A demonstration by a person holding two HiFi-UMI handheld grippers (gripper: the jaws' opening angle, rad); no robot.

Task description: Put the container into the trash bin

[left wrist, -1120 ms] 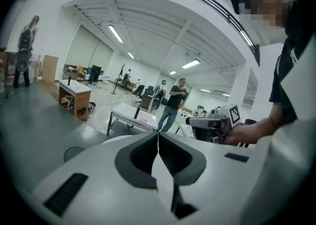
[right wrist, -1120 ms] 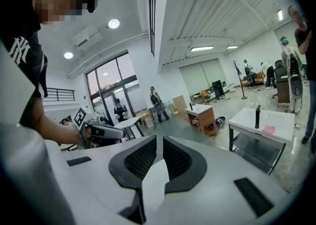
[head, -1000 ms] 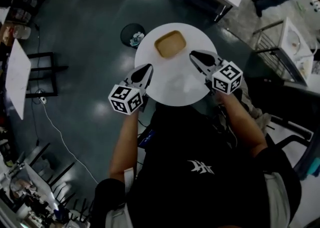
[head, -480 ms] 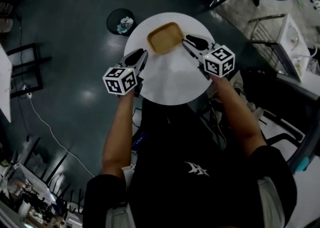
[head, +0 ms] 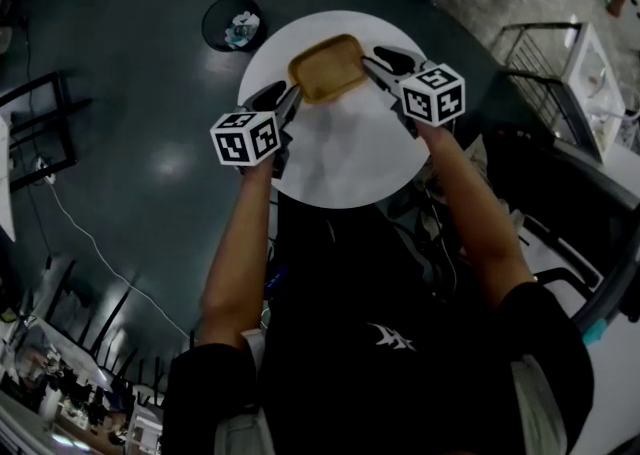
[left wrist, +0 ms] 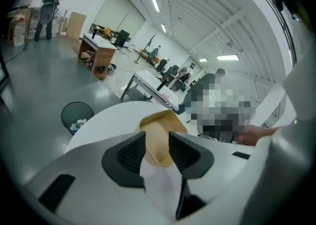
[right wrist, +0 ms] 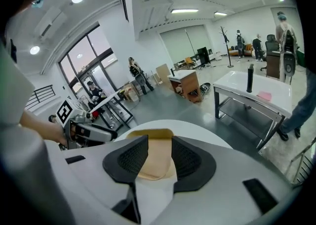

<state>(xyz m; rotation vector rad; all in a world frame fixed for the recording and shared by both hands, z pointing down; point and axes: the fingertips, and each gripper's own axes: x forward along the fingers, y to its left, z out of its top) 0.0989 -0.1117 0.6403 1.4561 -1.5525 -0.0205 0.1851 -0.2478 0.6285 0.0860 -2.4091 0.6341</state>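
Item 1. Container (head: 326, 67): shallow tan tray with rounded corners, empty, lying flat on the far part of the counter (head: 350, 158). It is not lifted and not in the bin. In the left gripper view (left wrist: 165, 120) and the right gripper view (right wrist: 157, 167) it shows in the gap between each set of pads.

Item 2. Counter: round, white top, bearing only the container.

Item 3. Trash bin (head: 232, 23): round, dark, standing on the grey floor beyond the counter's left edge and apart from it. It holds some pale scraps, also seen in the left gripper view (left wrist: 76, 116).

Item 4. Left hand-held gripper (head: 285, 95): its marker cube (head: 245, 138) is toward the person and its tips are at the container's near left corner. The jaws are spread and opening (left wrist: 157, 136), with the pads clear of the tray. Contact with the tray cannot be told.

Item 5. Right hand-held gripper (head: 370, 56): its marker cube (head: 433, 93) is behind and its tips are at the container's right edge. The jaws are spread and opening (right wrist: 159, 142), and nothing is pinched.

Item 6. Background: a long white table (right wrist: 256, 93) carries a dark bottle (right wrist: 250, 81)
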